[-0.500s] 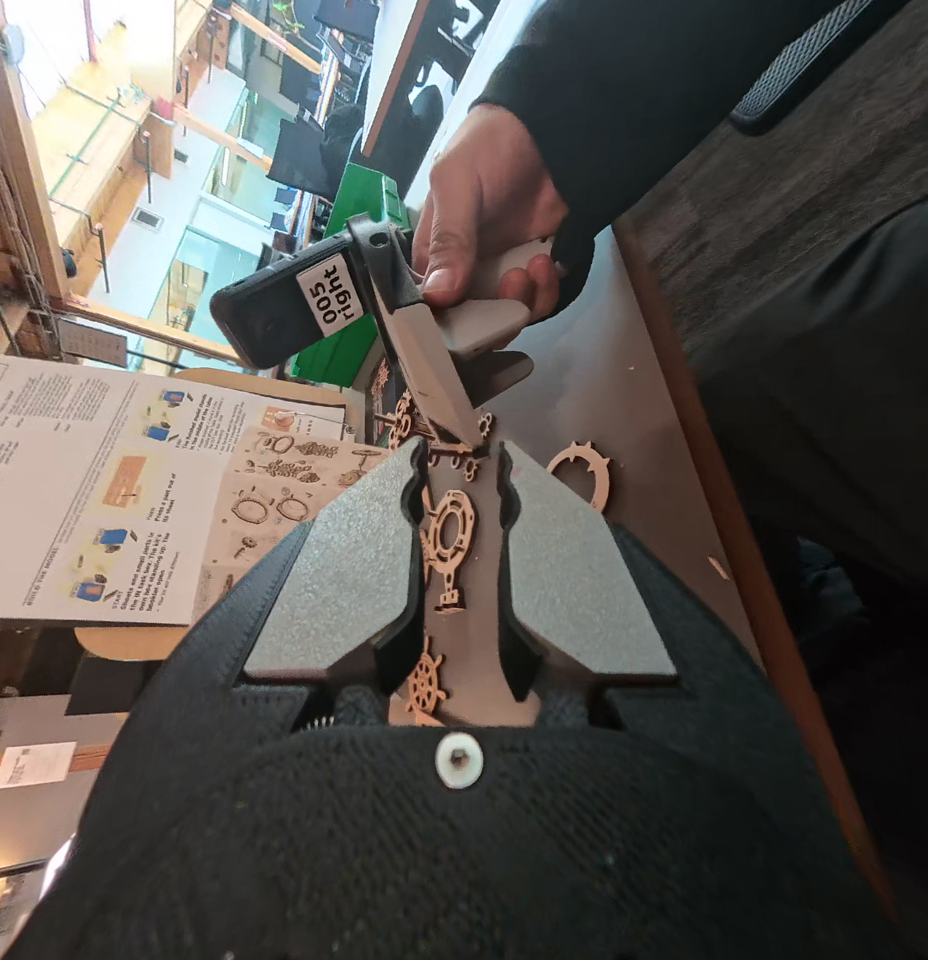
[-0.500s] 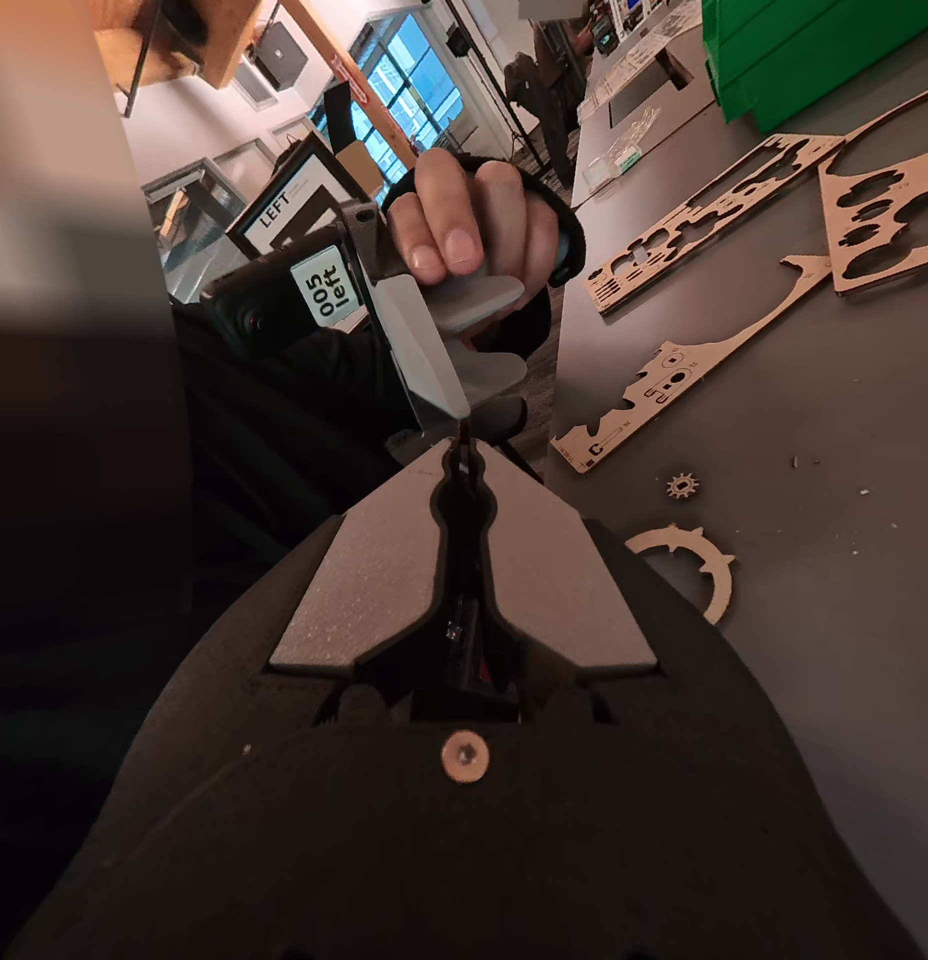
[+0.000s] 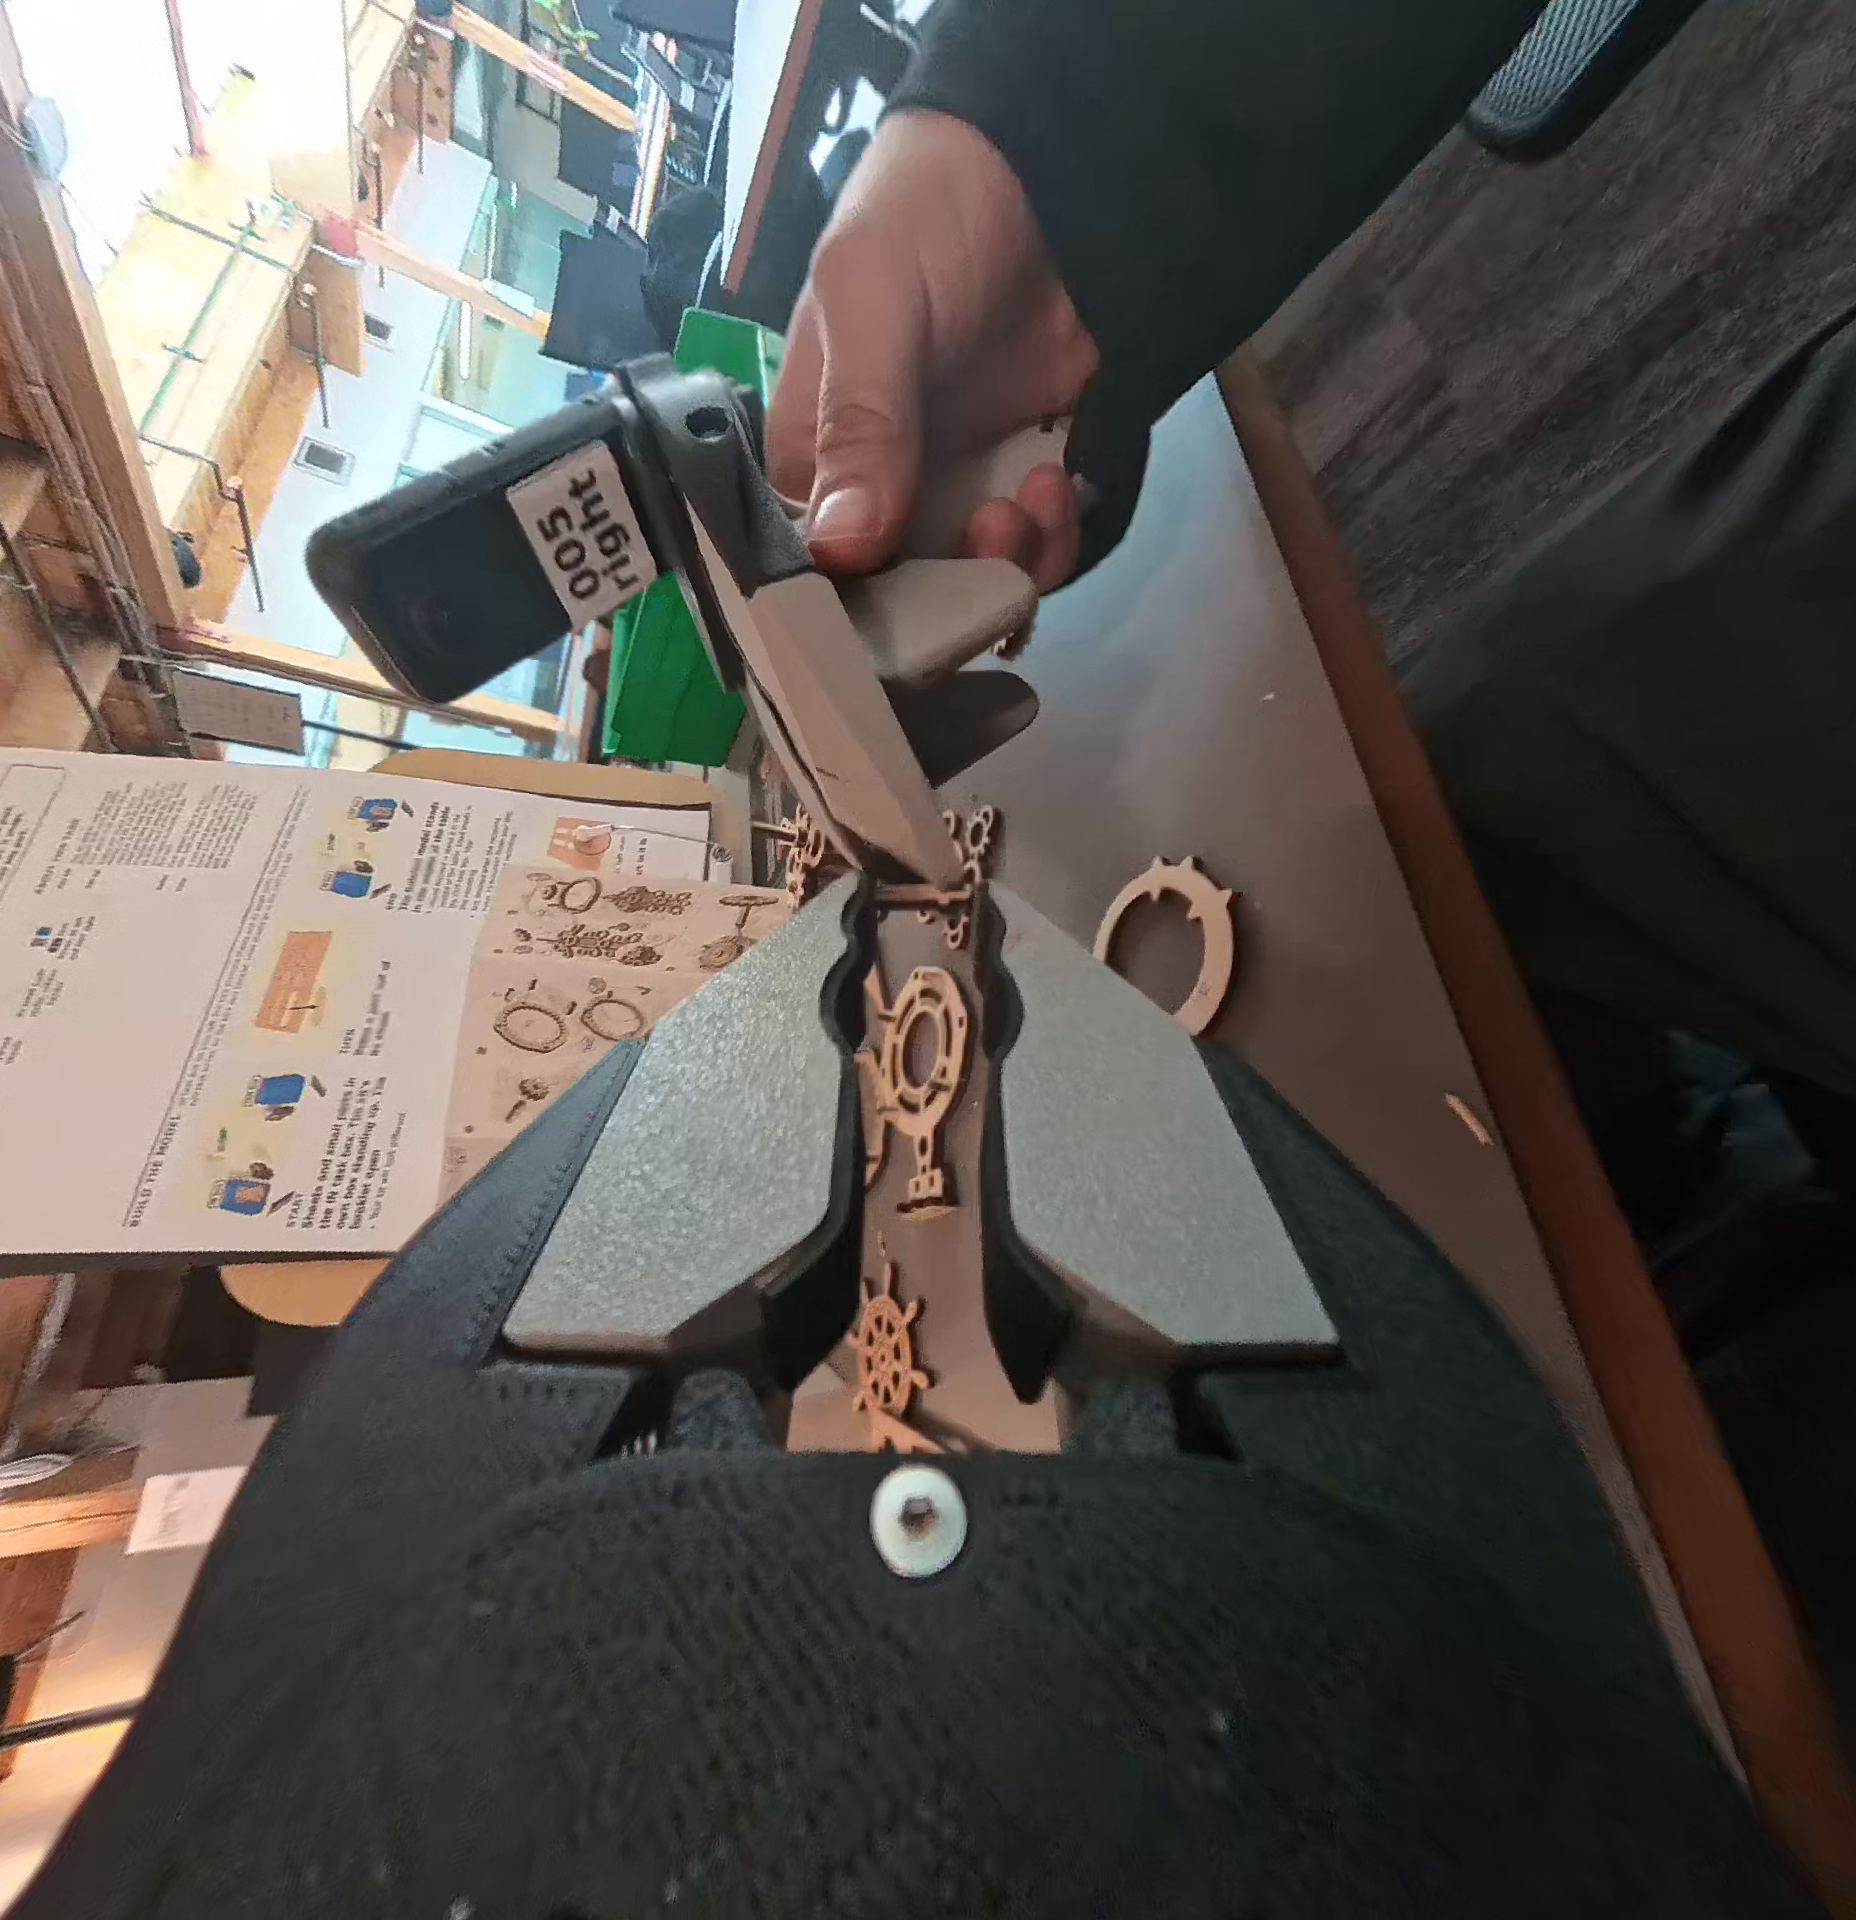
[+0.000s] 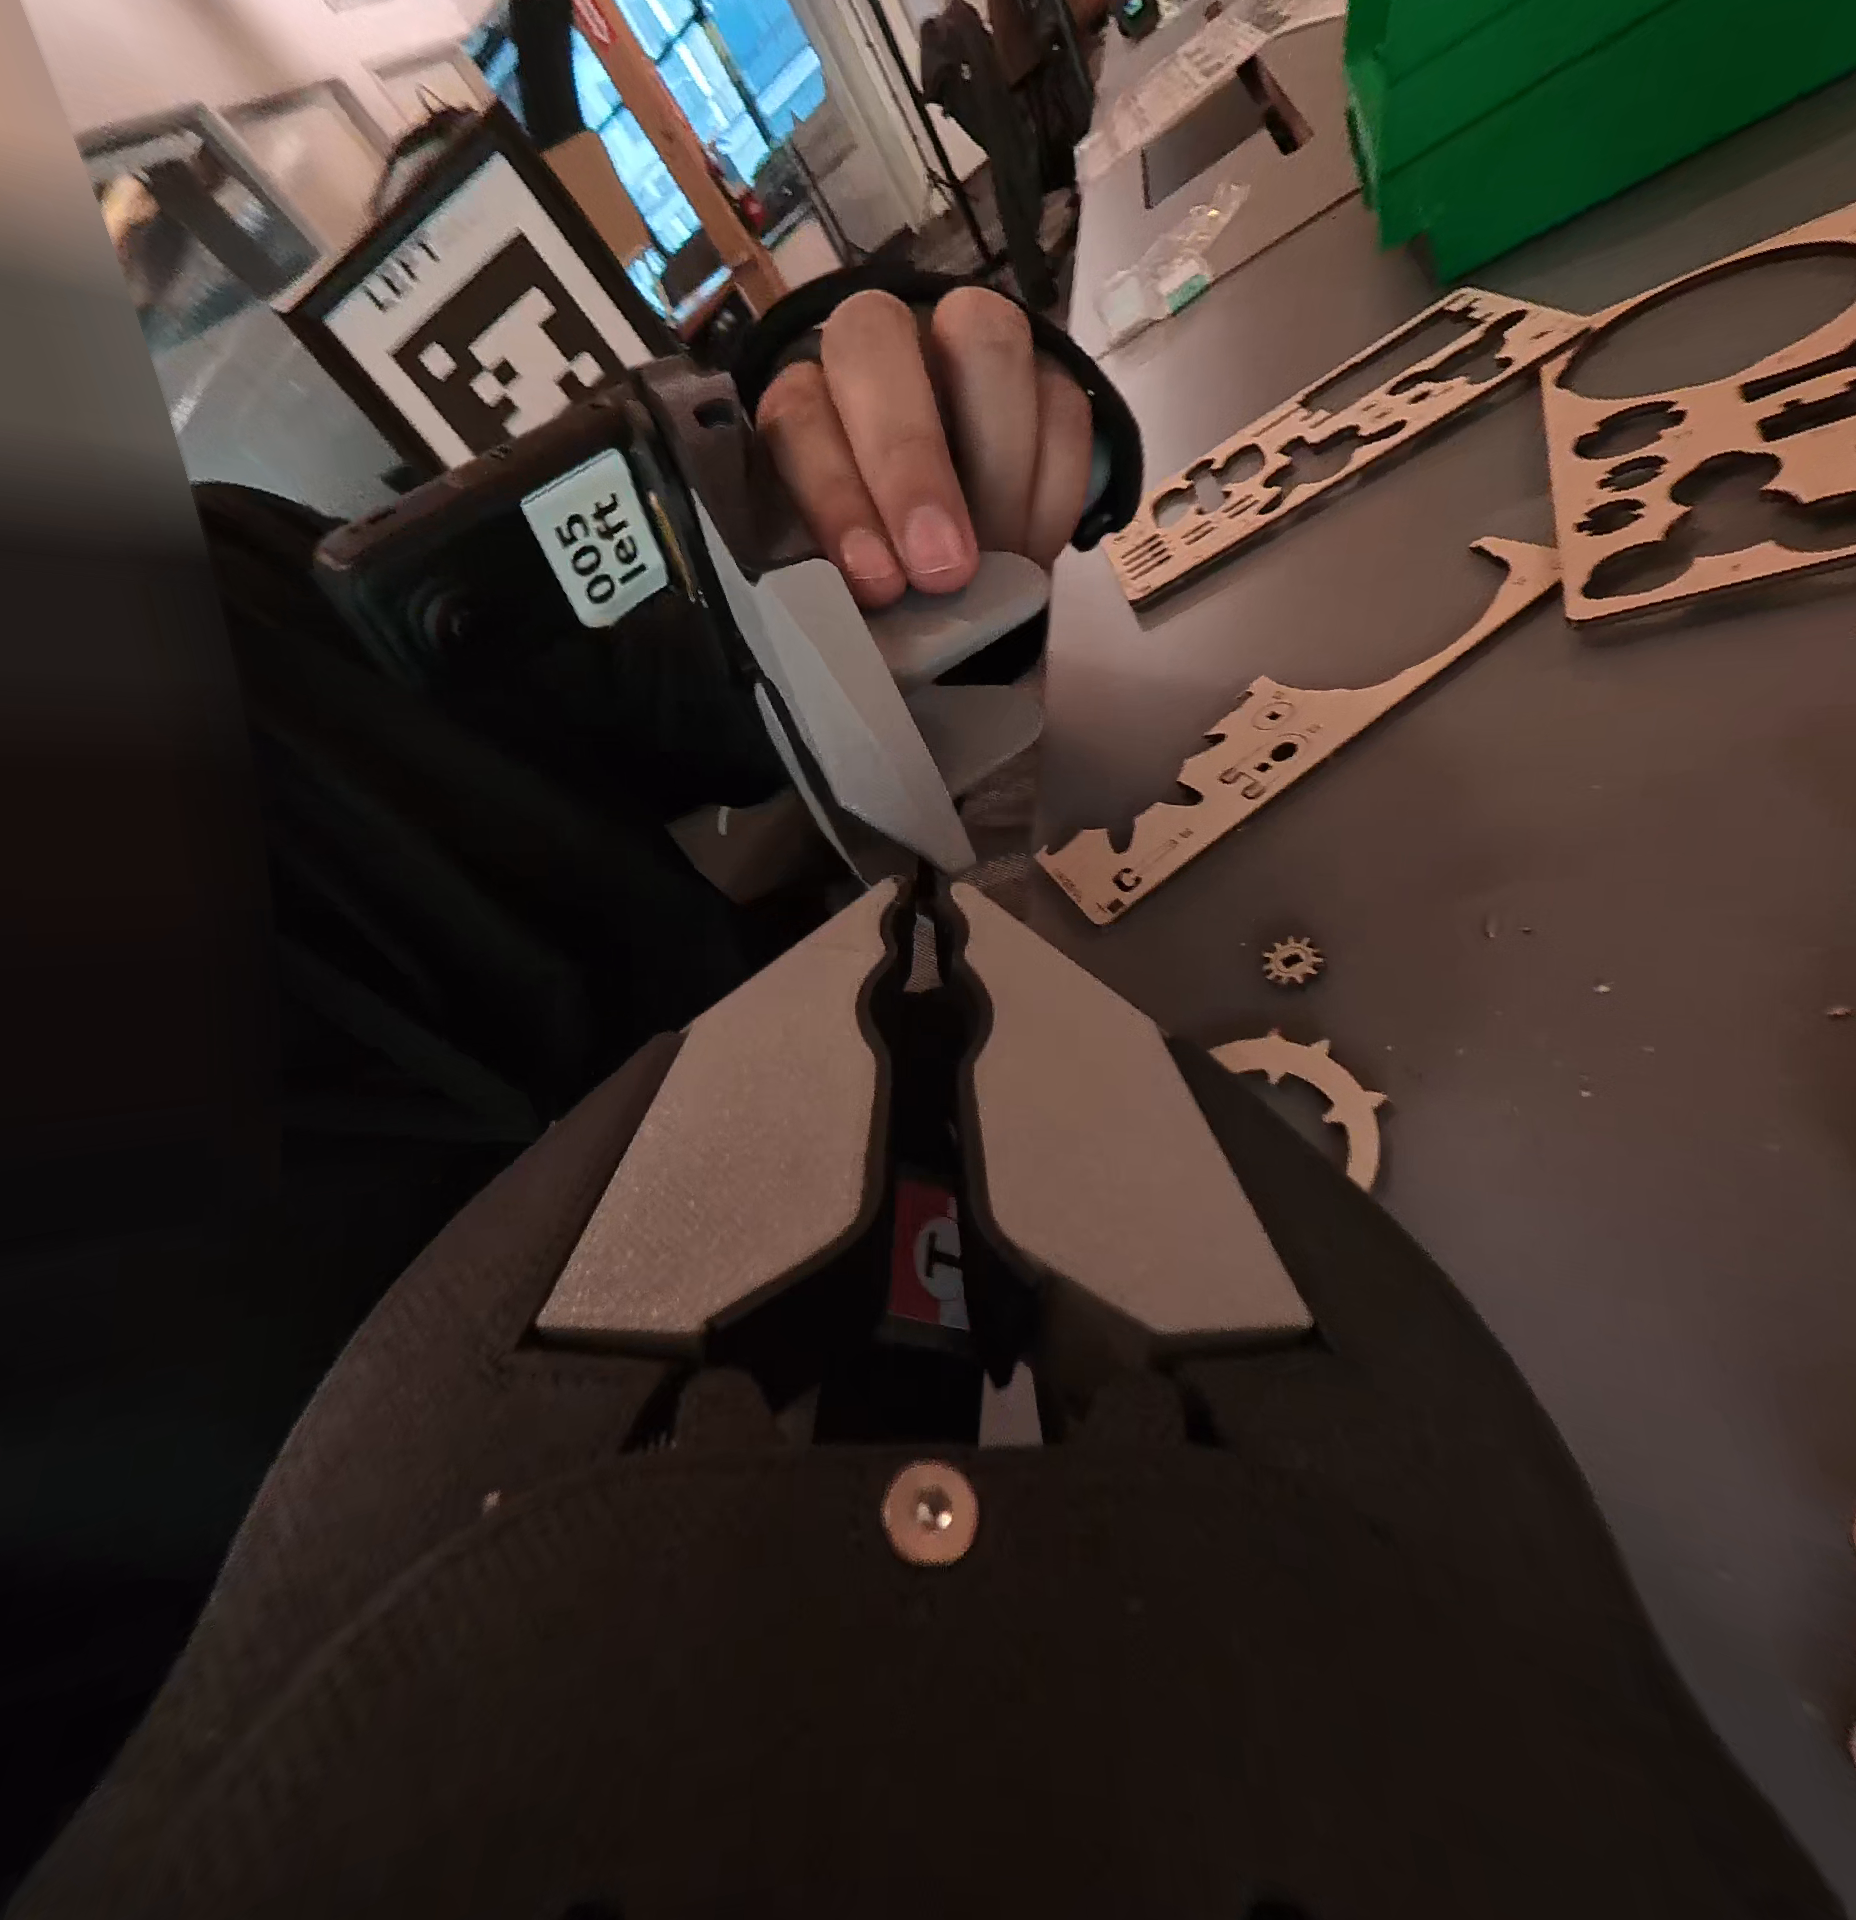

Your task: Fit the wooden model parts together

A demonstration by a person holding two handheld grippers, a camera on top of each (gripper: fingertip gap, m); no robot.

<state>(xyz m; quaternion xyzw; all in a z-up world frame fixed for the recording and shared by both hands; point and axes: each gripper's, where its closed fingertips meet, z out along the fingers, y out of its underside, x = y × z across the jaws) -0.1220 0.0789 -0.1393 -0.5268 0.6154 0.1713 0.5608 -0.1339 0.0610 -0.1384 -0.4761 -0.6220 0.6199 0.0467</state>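
Note:
My left gripper (image 3: 921, 899) has its jaws close together, and a small thin wooden part (image 3: 919, 891) spans the gap between the tips. My right gripper (image 4: 926, 891) is shut on a thin part (image 4: 932, 925) that shows edge-on and dark. The two grippers meet tip to tip above the grey table (image 4: 1526, 1143). The right gripper shows from above in the left wrist view (image 3: 919, 857), and the left gripper shows in the right wrist view (image 4: 934, 852). A ring-with-stem part (image 3: 919, 1049) and a ship's wheel part (image 3: 888, 1351) lie on the table below the left fingers.
A notched wooden ring (image 3: 1163, 951) lies beside the tips; it also shows in the right wrist view (image 4: 1319, 1091) near a tiny gear (image 4: 1290, 958). Punched-out wooden sheets (image 4: 1734, 416) and a strip (image 4: 1246, 769) lie farther off. A green bin (image 4: 1630, 125) and an instruction sheet (image 3: 176, 987) are there too. The table edge (image 3: 1423, 935) is close.
My left jaws have narrowed slightly around the small part. The right gripper has shifted a little at the meeting point. The loose parts on the table have not moved.

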